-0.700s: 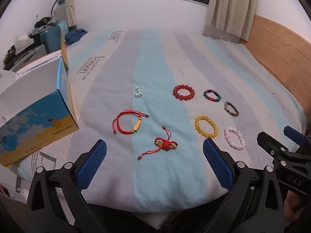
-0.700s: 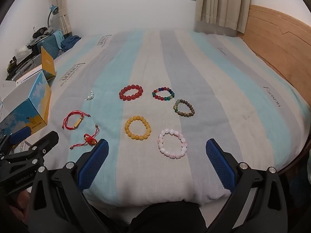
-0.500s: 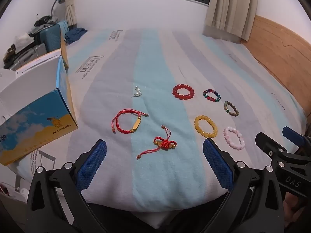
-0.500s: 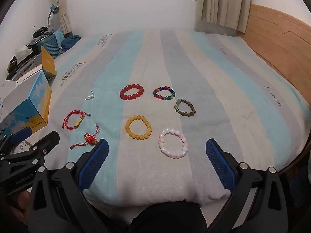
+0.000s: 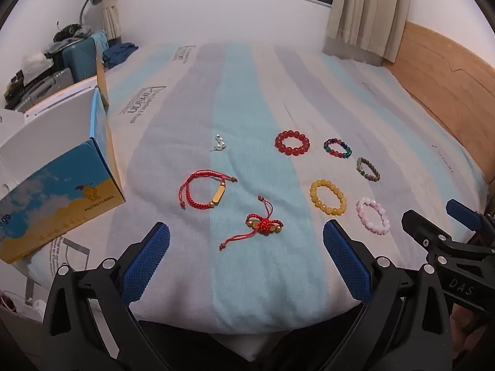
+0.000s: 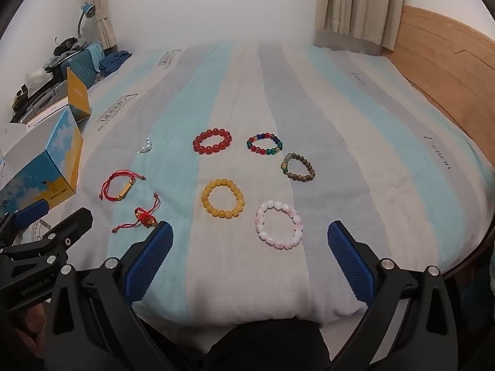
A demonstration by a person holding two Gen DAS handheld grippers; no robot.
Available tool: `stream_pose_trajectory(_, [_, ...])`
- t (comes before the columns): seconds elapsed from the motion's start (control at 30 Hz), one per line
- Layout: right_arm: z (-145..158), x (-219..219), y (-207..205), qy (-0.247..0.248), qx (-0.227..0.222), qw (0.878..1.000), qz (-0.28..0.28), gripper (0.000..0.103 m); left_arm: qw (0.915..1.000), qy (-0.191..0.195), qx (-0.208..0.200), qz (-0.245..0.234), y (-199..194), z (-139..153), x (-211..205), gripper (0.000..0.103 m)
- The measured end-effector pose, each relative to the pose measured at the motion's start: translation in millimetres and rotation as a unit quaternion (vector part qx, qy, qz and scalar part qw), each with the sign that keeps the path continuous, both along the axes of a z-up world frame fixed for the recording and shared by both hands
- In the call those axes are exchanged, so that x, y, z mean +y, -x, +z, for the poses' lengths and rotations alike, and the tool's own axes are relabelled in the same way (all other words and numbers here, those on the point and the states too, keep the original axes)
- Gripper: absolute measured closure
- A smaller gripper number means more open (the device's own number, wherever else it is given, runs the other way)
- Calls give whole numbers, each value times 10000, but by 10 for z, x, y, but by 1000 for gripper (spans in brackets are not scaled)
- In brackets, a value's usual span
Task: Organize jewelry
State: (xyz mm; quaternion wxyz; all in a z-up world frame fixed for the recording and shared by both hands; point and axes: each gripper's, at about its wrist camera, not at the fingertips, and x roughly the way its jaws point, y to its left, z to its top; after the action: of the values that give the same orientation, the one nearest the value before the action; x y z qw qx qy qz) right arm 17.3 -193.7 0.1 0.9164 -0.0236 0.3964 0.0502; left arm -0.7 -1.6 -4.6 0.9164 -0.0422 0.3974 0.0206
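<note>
striped bedding (image 5: 247, 99) in blue, grey and cream covers the bed, with a wooden headboard (image 5: 445, 71) on the right and a curtained window on the far wall. left gripper (image 5: 246, 249) and right gripper (image 6: 250, 247) both hover over the near edge of the bed, jaws fully spread, nothing between the pads.

bracelets lie apart on the bedding: red bead bracelet (image 6: 212, 141), multicolour bead bracelet (image 6: 264, 143), brown bead bracelet (image 6: 298, 167), yellow bead bracelet (image 6: 222, 198), pink bead bracelet (image 6: 279, 229).

left wrist view shows the two red cord bracelets close up: one with a gold bar (image 5: 204, 189), one knotted with gold beads (image 5: 262, 225), plus a small pearl piece (image 5: 220, 143) farther back. it also shows the open blue-and-yellow box (image 5: 58, 191) large at the left.

right wrist view centres the bead bracelets; the cord items sit at its left margin.
</note>
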Motion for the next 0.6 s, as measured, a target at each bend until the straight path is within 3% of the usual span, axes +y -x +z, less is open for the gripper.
stream_pose_trajectory(0.6, [-24,30,16,53,33,10000,53,7,10000,-58,67,-13,20,-28,19,6])
